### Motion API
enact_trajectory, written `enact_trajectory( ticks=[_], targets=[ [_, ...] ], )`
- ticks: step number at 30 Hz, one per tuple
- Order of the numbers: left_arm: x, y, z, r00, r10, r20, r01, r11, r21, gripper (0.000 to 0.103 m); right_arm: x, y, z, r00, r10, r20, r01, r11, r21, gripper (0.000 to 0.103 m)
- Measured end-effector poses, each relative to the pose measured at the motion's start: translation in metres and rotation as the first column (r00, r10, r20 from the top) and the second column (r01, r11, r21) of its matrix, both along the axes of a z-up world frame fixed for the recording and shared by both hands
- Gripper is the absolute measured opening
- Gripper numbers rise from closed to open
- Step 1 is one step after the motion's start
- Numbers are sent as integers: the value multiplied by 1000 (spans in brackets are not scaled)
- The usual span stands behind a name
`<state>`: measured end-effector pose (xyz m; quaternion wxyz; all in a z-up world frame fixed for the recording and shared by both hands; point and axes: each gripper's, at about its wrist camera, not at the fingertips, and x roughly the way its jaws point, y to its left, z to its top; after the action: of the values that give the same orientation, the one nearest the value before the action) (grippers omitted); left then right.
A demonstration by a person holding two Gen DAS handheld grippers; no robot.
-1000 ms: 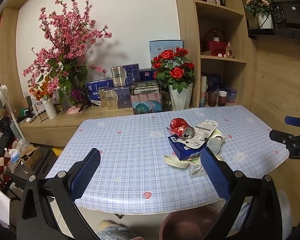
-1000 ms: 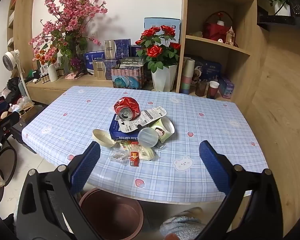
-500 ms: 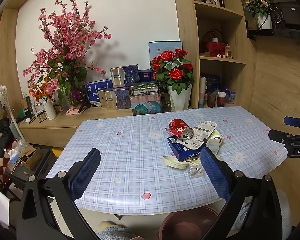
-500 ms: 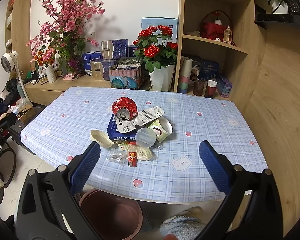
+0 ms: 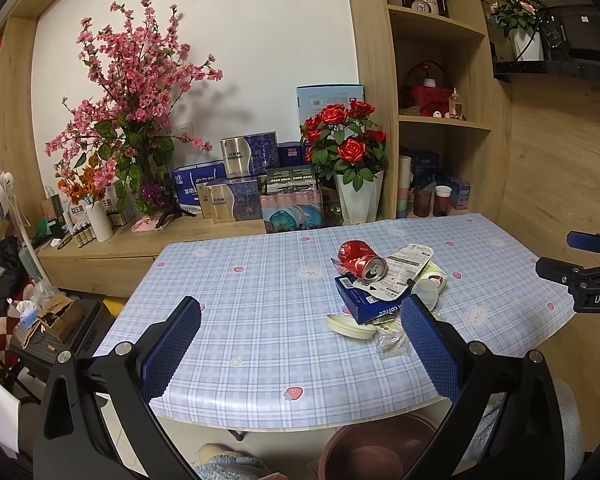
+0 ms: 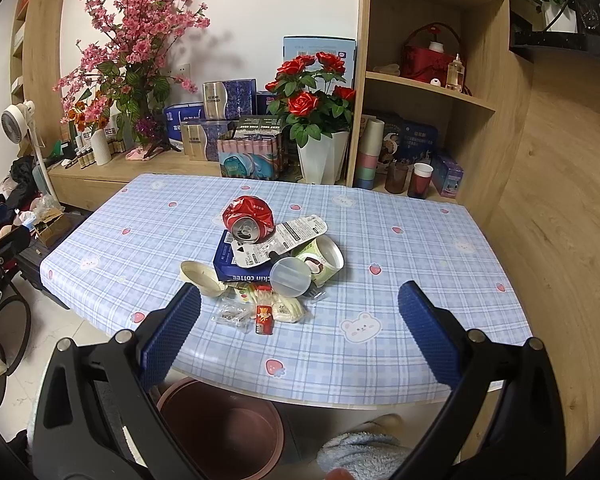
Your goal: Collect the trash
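Your left gripper [image 5: 300, 320] and right gripper [image 6: 299, 312] both hang with jaws spread wide and nothing between them, held short of the near edge of the tabletop [image 6: 400, 248]. Beyond them, all the trash sits in one pile on the cloth: a crushed red can [image 6: 249, 216] on a blue box [image 6: 240, 264], a printed wrapper [image 6: 288, 236], a green cup [image 6: 322, 258], a clear lid [image 6: 291, 275], a cream lid [image 6: 200, 276] and small packets [image 6: 264, 312] nearest you. The brown bin [image 6: 224, 432] below the table edge looks empty, so by my reading nothing has been collected yet. Since half a second ago, the pile hasn't changed; your grippers have barely drifted.
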<state>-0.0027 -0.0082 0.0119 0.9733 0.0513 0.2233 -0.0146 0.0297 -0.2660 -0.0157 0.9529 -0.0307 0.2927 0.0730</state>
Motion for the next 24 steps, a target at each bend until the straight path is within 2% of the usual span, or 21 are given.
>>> enact_trajectory(
  ticks=[18, 24],
  targets=[
    [0, 3, -2, 1000, -6, 4, 6, 1000, -11, 98, 3, 3, 2, 1000, 1, -1, -1, 1000, -12, 97],
    [-3, 2, -4, 999, -40, 30, 41, 999, -25, 98, 4, 5, -2, 1000, 8, -8, -8, 1000, -19, 97]
  ],
)
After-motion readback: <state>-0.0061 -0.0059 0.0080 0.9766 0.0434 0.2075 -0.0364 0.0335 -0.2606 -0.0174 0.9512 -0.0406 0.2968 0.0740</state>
